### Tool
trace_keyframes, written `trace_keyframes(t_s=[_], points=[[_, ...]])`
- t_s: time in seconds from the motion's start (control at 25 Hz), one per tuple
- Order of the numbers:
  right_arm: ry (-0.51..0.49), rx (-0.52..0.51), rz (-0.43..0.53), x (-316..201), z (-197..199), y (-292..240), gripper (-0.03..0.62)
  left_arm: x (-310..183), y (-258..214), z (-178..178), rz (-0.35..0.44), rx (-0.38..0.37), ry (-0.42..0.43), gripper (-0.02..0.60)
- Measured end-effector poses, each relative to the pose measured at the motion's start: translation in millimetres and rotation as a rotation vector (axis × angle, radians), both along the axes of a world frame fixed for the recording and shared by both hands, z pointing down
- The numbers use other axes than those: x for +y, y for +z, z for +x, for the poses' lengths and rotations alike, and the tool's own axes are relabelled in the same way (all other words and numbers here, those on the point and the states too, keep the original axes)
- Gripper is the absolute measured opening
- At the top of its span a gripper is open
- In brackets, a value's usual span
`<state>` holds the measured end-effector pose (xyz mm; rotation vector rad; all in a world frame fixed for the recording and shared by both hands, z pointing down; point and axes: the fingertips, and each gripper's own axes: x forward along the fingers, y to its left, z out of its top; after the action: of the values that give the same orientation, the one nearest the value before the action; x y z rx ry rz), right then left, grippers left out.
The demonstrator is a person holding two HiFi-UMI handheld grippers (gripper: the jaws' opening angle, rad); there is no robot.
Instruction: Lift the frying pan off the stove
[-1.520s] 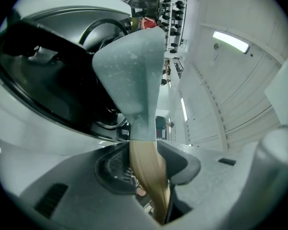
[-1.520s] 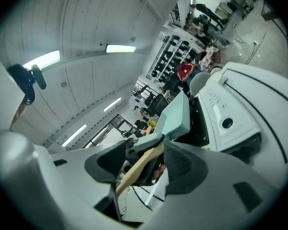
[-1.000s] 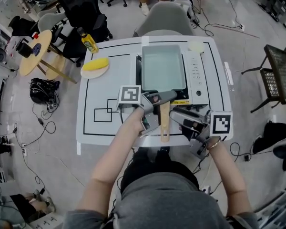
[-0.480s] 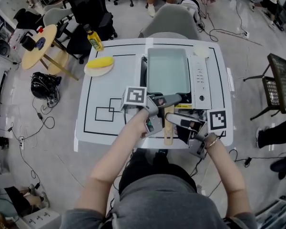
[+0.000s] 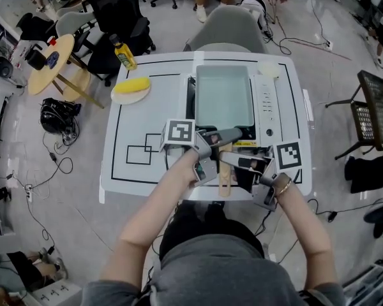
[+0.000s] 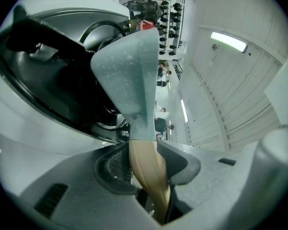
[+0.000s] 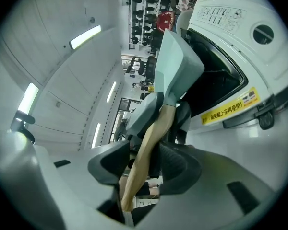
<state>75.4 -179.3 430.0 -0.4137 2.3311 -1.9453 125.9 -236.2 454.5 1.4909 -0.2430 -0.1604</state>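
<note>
Clamping the pan handle [image 5: 224, 182] at the white table [image 5: 134, 107], left gripper [image 5: 225, 139]; right gripper [image 5: 228, 161] just closing round it.

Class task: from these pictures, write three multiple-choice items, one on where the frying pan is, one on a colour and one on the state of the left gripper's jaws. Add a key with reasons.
1. Where is the frying pan?
A left of the stove
B on the stove
C right of the stove

2. What colour is the food on the plate?
A red
B green
C yellow

3. The jaws of the left gripper are:
A shut on the pan's wooden handle
B open and empty
C shut on the plate

Key:
1 B: the head view shows the pan on the stove, beside the controls.
2 C: the food is plainly yellow.
3 A: the left gripper view shows both pads pressing the handle.
</note>
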Motion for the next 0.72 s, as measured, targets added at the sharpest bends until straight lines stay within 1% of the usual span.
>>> trace_keyframes(t_s=[0.08, 0.12, 0.28, 0.56, 0.72], points=[[-0.007, 0.043, -0.005, -0.8, 0.7, 2.3, 0.176, 0.2, -0.1, 1.8, -0.002, -0.004, -0.003, 0.138], [-0.009, 0.056, -0.006, -1.1, 1.2, 3.0, 0.156, 0.6, -1.2, 2.9, -0.004, -0.005, -0.005, 0.138], [0.007, 0.052, -0.011, -0.7, 1.7, 2.8, 0.149, 0.0, -0.1, 3.7, 0.006, -0.002, -0.004, 0.138], [0.031, 0.048, 0.029, -0.7, -1.1, -1.2, 0.15, 1.4, -1.0, 2.8, 0.002, -0.004, 0.004, 0.138], [0.031, 0.055, 0.046, 4.0, -2.2, -0.9, 0.153, 5.6, 1.2, 1.8, 0.017, -0.025, 0.006, 0.138]])
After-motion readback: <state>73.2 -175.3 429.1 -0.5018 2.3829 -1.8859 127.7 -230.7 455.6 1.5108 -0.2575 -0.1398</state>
